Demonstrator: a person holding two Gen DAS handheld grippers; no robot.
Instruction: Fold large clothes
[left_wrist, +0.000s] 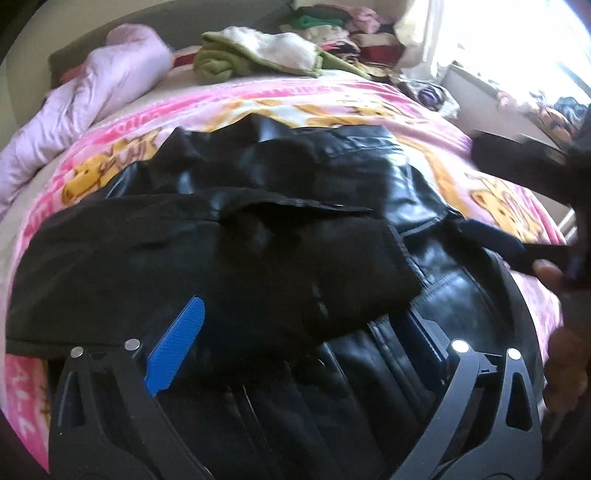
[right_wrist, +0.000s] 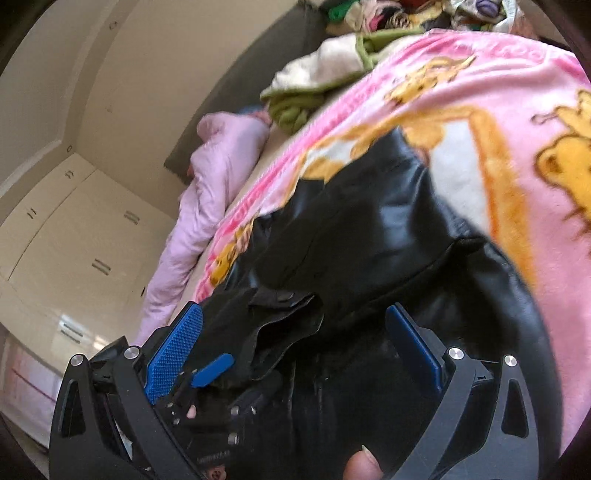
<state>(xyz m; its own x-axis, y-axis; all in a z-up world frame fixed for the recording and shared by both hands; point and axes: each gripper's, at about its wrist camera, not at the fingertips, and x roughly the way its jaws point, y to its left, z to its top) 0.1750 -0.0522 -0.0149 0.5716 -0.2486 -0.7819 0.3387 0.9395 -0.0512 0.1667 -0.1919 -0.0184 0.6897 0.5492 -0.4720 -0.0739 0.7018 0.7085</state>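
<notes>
Left wrist view, step in hand: you are over the black leather jacket (left_wrist: 280, 229), which lies spread on the pink blanket (left_wrist: 332, 99); the next fold is not yet gripped, as far as I can judge.
Left gripper (left_wrist: 295, 317): its jaws stand wide apart with nothing pressed between them; the jacket lies under and between the fingers, the blue pad (left_wrist: 177, 347) resting at the edge of the matte black flap.
How to do it well: pick a single clean edge, the hem or the flap just ahead of your left finger, and close on both layers together so the lining does not slip free. I judge leather to be stiff and slick, so bite deep rather than at the very rim.
Right gripper (right_wrist: 295, 350): its jaws are also apart, straddling the jacket's crumpled collar area; no pad presses on it.
Right hand pose: the view is rolled, the bed running diagonally, so level that wrist before you lift. A fingertip (right_wrist: 360, 467) shows at the bottom edge.
Left hand pose: tilted steeply down at the garment, close over it.
Beyond the grippers: blanket lies past the jacket, so carry the fold that way.
Farther off: a green and white cloth (left_wrist: 258, 51) and a lilac quilt (left_wrist: 110, 85), well apart from your work.
</notes>
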